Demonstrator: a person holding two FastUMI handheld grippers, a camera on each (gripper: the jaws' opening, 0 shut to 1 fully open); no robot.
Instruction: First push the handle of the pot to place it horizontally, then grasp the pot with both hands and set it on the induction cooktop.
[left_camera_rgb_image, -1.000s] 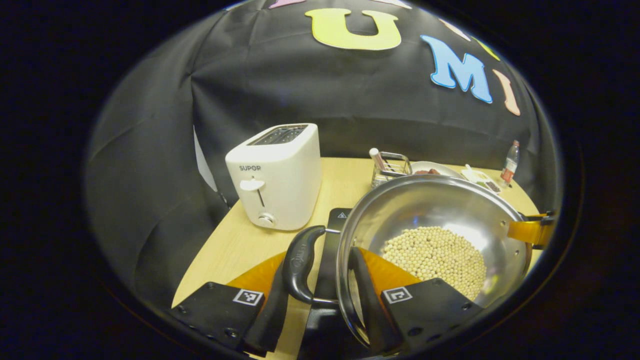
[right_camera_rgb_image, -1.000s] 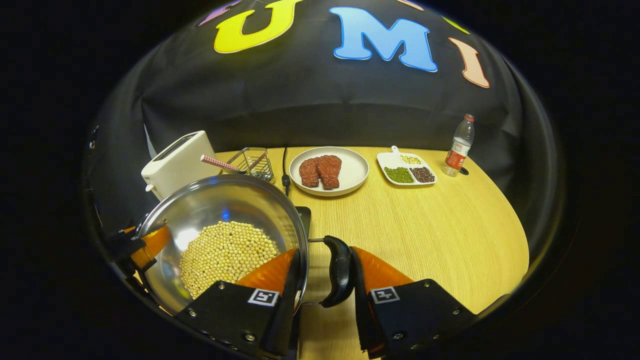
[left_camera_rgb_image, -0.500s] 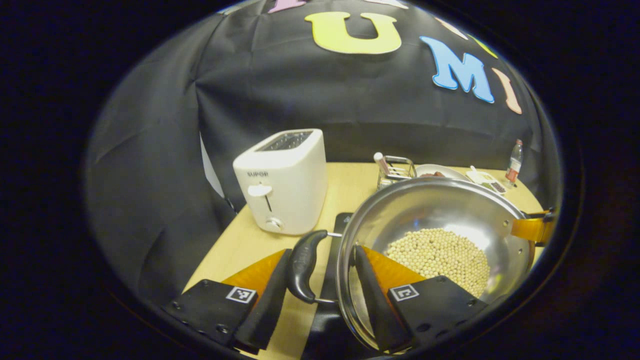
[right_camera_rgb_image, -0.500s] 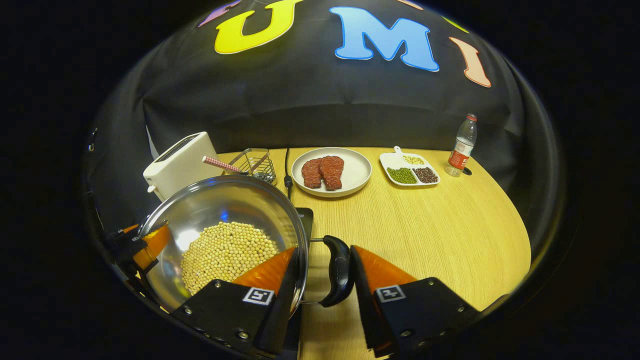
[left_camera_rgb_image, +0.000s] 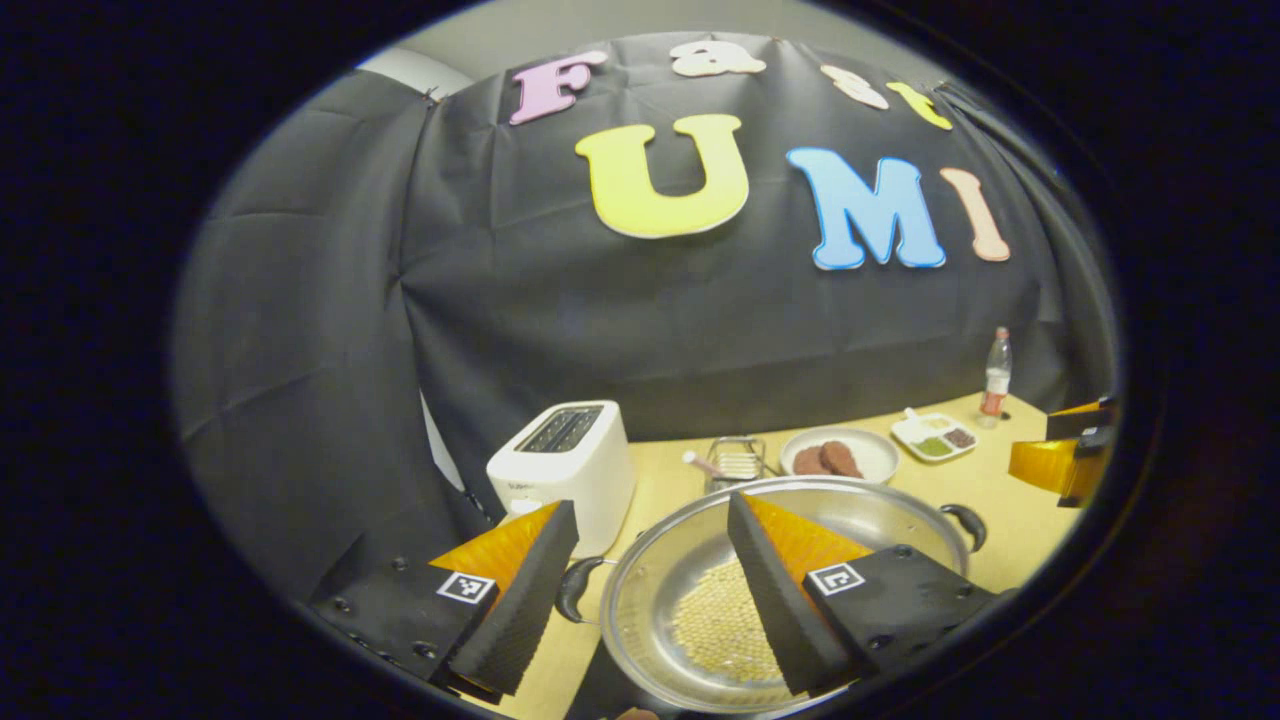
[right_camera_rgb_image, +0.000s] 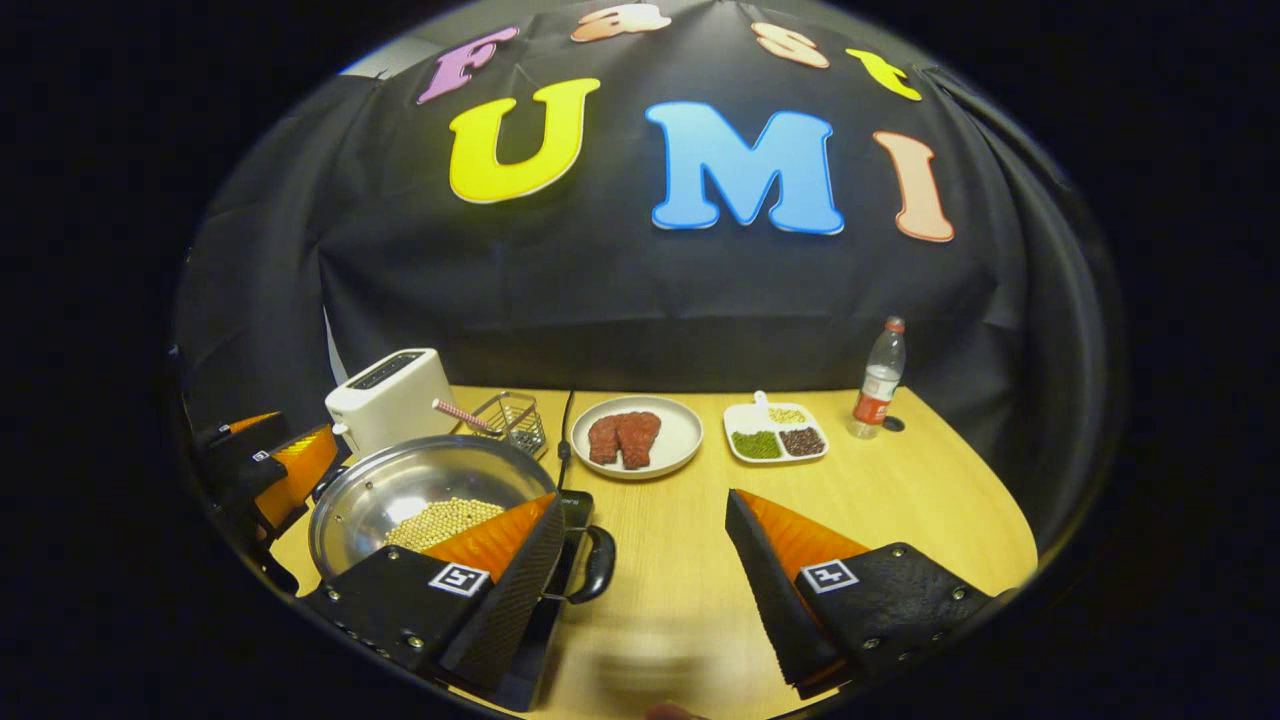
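**Pot resting on cooktop, both grippers clear of it**

Left gripper view: the left gripper (left_camera_rgb_image: 650, 590) is hovering above the pot (left_camera_rgb_image: 700, 560) with its jaws spread wide and nothing between them. The pot is sitting on the dark cooktop (left_camera_rgb_image: 600, 690), a layer of beans (left_camera_rgb_image: 715, 625) lying in its bottom. Its left handle (left_camera_rgb_image: 570, 590) is showing below the near finger, its right handle (left_camera_rgb_image: 965, 522) at the far rim. The toaster (left_camera_rgb_image: 565, 470) is standing just left of the pot. The right gripper (left_camera_rgb_image: 1062, 462) is showing at the right edge.

Right gripper view: the right gripper (right_camera_rgb_image: 645, 570) is hanging over the bare table (right_camera_rgb_image: 900, 510), jaws wide and empty. The pot (right_camera_rgb_image: 400, 490) is lying to its left on the cooktop (right_camera_rgb_image: 575, 510), with the right handle (right_camera_rgb_image: 598, 565) projecting level. The left gripper (right_camera_rgb_image: 285, 470) is showing beyond it, apart from the rim.

Assessment: the pot appears to be steel, rigid and smooth, and the bean load is adding weight that would shift if tilted. The two side handles are offering the soundest hold; the polished rim is likely slippery. Placement appears complete.
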